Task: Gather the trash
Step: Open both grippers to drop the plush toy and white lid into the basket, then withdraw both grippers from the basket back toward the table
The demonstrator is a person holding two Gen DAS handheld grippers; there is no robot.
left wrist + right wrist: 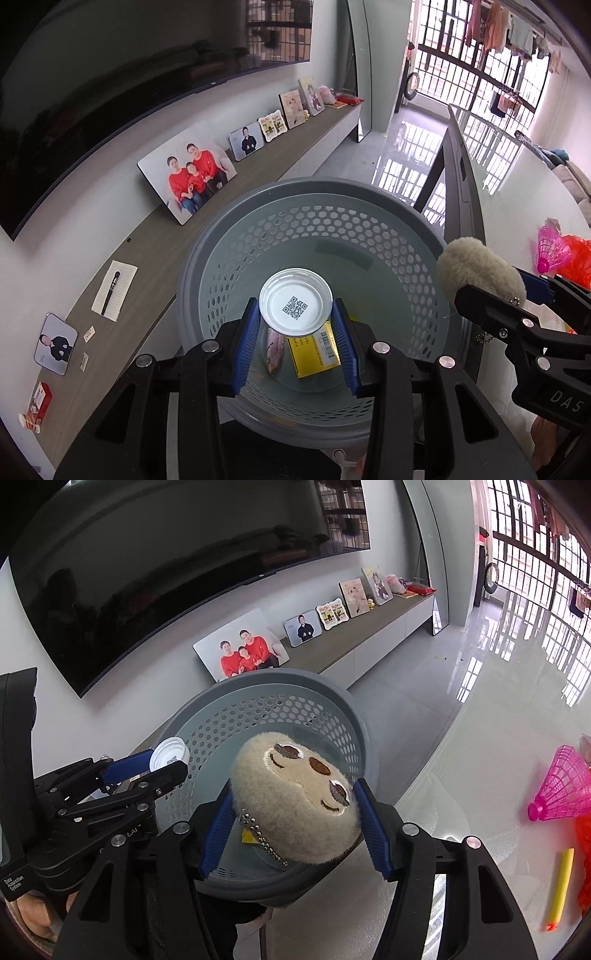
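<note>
Your left tool [295,328] is clenched on a white round lid [295,301], and your right tool [295,812] grips a beige plush face toy [297,797]; both hang over the open grey perforated basket [369,229]. A yellow box [314,349] and a wrapper already lie in its bottom, so collection looks well along. To the right on the counter [461,775] a pink shuttlecock [561,786], a yellow stick [561,886] and something red await. Nothing blocks the drop.
</note>
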